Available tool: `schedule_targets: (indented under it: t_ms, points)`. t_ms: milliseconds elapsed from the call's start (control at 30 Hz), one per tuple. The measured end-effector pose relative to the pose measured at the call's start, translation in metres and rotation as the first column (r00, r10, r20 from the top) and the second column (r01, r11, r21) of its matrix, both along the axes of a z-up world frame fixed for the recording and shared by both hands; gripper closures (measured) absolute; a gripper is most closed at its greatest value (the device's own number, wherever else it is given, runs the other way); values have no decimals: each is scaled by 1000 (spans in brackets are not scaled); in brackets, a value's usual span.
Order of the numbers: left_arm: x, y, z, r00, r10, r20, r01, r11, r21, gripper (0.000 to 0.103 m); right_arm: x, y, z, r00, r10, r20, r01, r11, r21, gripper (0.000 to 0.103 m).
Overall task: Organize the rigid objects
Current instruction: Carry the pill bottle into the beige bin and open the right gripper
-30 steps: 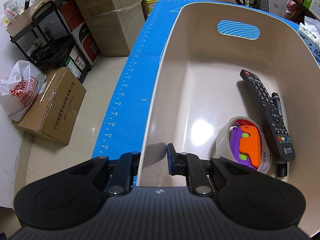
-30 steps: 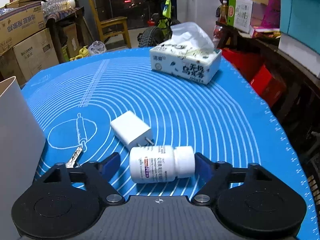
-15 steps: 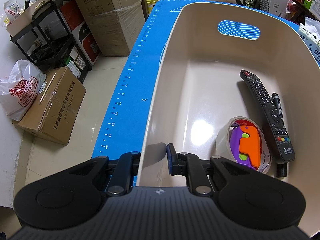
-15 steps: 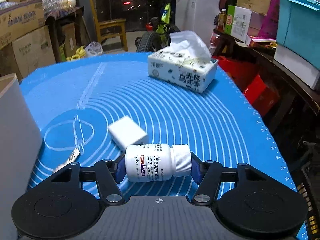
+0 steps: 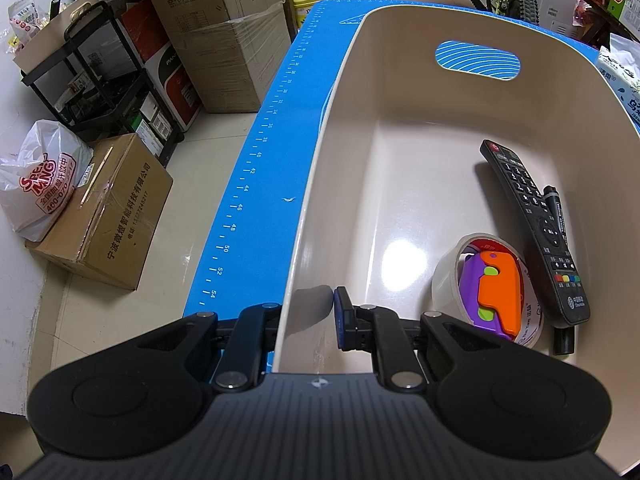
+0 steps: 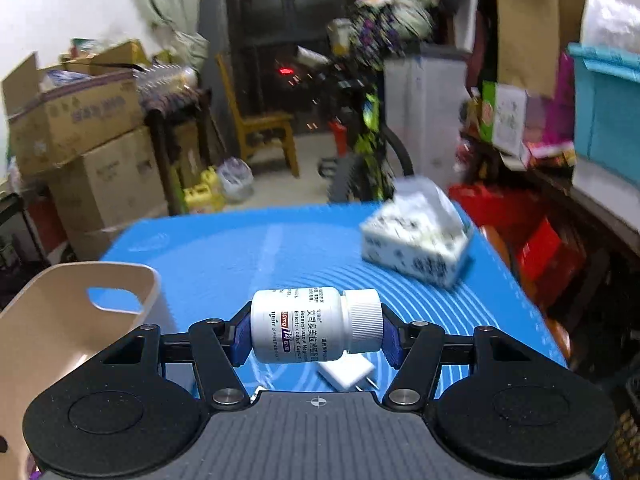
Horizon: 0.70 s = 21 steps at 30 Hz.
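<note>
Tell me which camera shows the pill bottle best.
The right wrist view: the pill bottle lies sideways, sharp and whole, clamped end to end in the right gripper above the blue mat. The left wrist view shows none of it.

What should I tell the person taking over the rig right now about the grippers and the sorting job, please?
Left gripper: shut on the beige bin's near wall, steadying it.
Right gripper: shut on the white pill bottle, gripped end to end and lifted clear of the blue mat.
Done: remote, black marker, tape roll and orange-purple toy are in the bin.
Left: drop the bottle in the bin, then the white charger on the mat. The tissue box probably stays.
</note>
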<state>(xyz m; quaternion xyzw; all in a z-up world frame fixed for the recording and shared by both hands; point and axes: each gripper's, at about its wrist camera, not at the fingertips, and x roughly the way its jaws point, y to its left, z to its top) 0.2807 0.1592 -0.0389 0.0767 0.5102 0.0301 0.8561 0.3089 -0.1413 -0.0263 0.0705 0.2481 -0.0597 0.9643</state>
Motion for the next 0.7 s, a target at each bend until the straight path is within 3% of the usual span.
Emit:
schedule_targets:
  t_ms: [200,367,700]
  points:
    - [0,0,0,1000,0,0,0,1000,3,85,-11,25,20,994,91,62,-91,996,-5,39]
    - [-1,0,0,1000,-1,0,1,1000,7,85,-17,52,24,980,188,62,-188,982,-6,39]
    - [0,0,0,1000,-1,0,1,1000,7,85,-31,114,14,910,415,-15,-415,906,-77,39]
